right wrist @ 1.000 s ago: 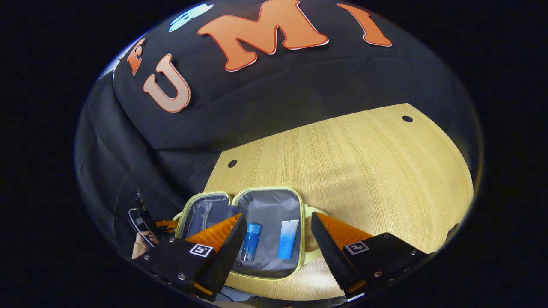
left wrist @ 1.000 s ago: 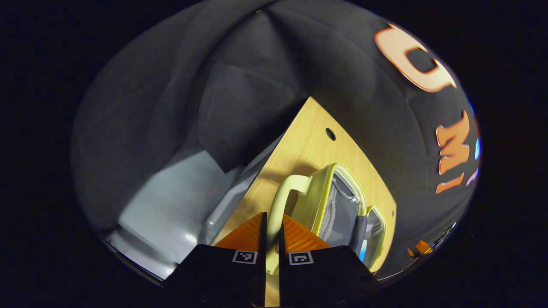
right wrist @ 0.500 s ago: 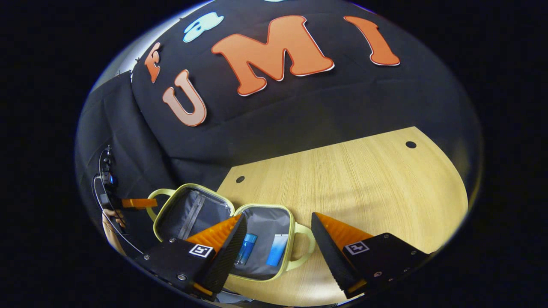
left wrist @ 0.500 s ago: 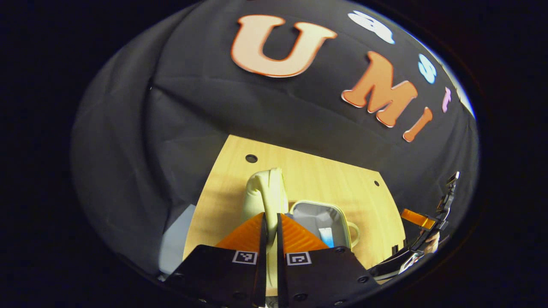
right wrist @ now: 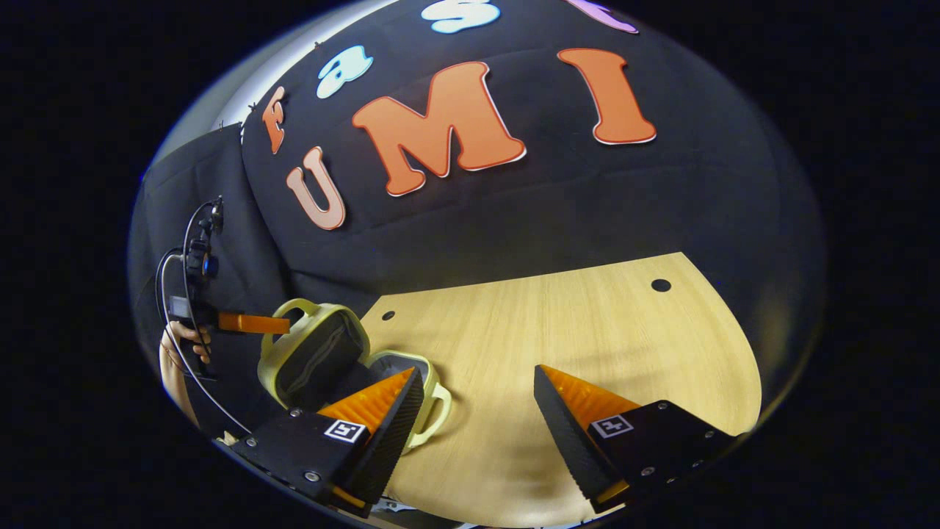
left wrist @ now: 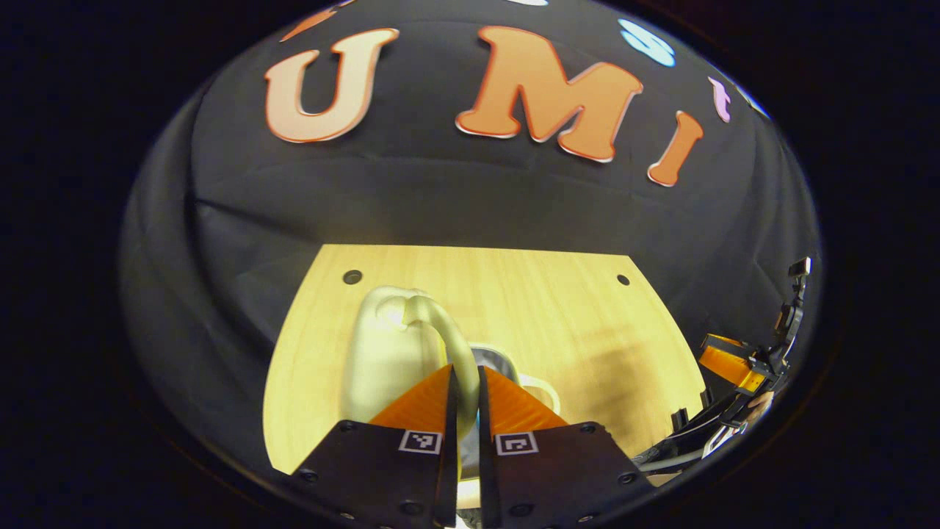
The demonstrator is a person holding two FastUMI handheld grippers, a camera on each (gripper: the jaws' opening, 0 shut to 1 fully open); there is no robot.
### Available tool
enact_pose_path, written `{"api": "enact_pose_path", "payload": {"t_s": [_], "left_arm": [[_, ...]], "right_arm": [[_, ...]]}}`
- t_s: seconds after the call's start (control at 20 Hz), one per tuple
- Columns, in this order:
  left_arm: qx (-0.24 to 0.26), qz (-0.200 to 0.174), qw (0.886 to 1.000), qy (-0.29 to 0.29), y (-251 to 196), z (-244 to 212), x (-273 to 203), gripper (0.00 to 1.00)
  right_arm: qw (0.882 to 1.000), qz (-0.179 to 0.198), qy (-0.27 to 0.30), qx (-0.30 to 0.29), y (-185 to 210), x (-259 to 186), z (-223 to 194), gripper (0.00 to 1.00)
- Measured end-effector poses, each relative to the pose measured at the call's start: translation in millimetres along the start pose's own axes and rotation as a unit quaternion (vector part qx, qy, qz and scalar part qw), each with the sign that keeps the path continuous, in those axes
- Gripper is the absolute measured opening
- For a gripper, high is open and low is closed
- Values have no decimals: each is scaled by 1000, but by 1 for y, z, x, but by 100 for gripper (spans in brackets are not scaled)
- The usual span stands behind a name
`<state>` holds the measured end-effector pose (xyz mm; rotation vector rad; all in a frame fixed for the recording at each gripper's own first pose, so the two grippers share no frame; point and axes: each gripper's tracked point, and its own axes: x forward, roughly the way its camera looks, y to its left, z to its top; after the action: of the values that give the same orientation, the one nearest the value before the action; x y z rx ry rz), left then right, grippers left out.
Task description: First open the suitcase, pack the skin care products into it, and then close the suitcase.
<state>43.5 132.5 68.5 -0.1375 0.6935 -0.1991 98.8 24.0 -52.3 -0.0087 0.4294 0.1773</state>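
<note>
In the left gripper view, my left gripper is shut on the pale yellow-green handle of the suitcase lid. It holds the lid raised on edge, outer shell toward the camera. Behind the fingers peeks the grey-lined base with its own handle. The right gripper view shows the lid tilted steeply over the base, with the left gripper at its handle. My right gripper hangs open over bare table to the right of the suitcase, holding nothing. The base's inside is hidden.
The wooden table has small round holes near its far corners. Black cloth walls close it in behind. A hand with cables holds the left gripper. The other gripper shows far right in the left gripper view.
The left gripper has swung the lid up from lying flat open to a steep tilt over the base. The right gripper stayed open as the suitcase slid left in its view.
</note>
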Motion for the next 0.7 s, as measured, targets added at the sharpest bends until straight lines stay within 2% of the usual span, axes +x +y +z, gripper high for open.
{"api": "enact_pose_path", "payload": {"t_s": [0.25,0.35,0.55,0.65,0.7], "left_arm": [[-7,-54,998,38,-93,-35,87,13],[-13,-62,996,70,-120,-63,120,13],[6,-44,989,141,-146,-137,174,13],[29,-22,989,145,-148,-152,184,13],[36,-11,990,138,-146,-149,185,17]], "right_arm": [[1000,-24,-4,3,-48,-25,-10,96],[999,-33,1,7,-60,-29,-19,96],[999,-42,24,12,-74,-32,-41,96],[998,-50,29,5,-80,-32,-46,96],[998,-53,27,0,-82,-32,-44,96]]}}
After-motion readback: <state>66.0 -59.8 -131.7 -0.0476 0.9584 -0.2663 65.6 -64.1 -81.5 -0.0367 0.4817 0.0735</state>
